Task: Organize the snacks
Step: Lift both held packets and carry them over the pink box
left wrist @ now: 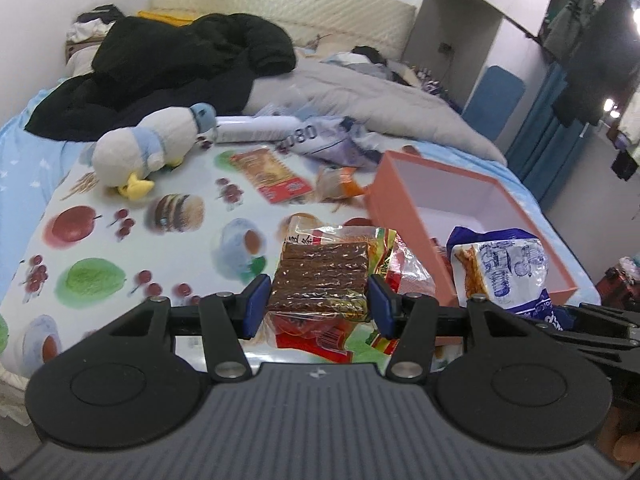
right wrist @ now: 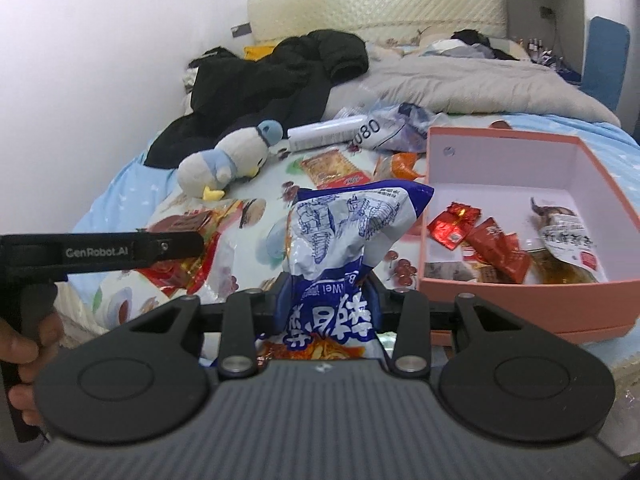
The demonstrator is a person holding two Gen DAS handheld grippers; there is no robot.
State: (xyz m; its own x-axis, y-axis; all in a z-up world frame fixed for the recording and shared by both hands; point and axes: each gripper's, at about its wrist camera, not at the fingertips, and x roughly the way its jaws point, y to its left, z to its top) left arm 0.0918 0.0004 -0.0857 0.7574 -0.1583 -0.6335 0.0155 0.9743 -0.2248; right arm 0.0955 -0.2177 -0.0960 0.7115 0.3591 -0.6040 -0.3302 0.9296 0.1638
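My left gripper (left wrist: 319,305) has its blue pads on either side of a clear pack of brown snack strips (left wrist: 324,270), which lies on the fruit-print cloth (left wrist: 120,248); the jaws touch its sides. My right gripper (right wrist: 329,300) is shut on a blue-and-white snack bag (right wrist: 352,224), held up left of the pink box (right wrist: 520,300). The bag also shows in the left wrist view (left wrist: 500,264) beside the box (left wrist: 404,216). The box holds red packets (right wrist: 492,244) and a clear-wrapped snack (right wrist: 564,240).
An orange cracker pack (left wrist: 272,176) and a small orange snack (left wrist: 340,184) lie farther back. A plush penguin (left wrist: 148,148), a white tube (left wrist: 256,128), a crumpled bag (left wrist: 332,140), black clothes (left wrist: 180,68) and a grey quilt (left wrist: 360,92) lie on the bed.
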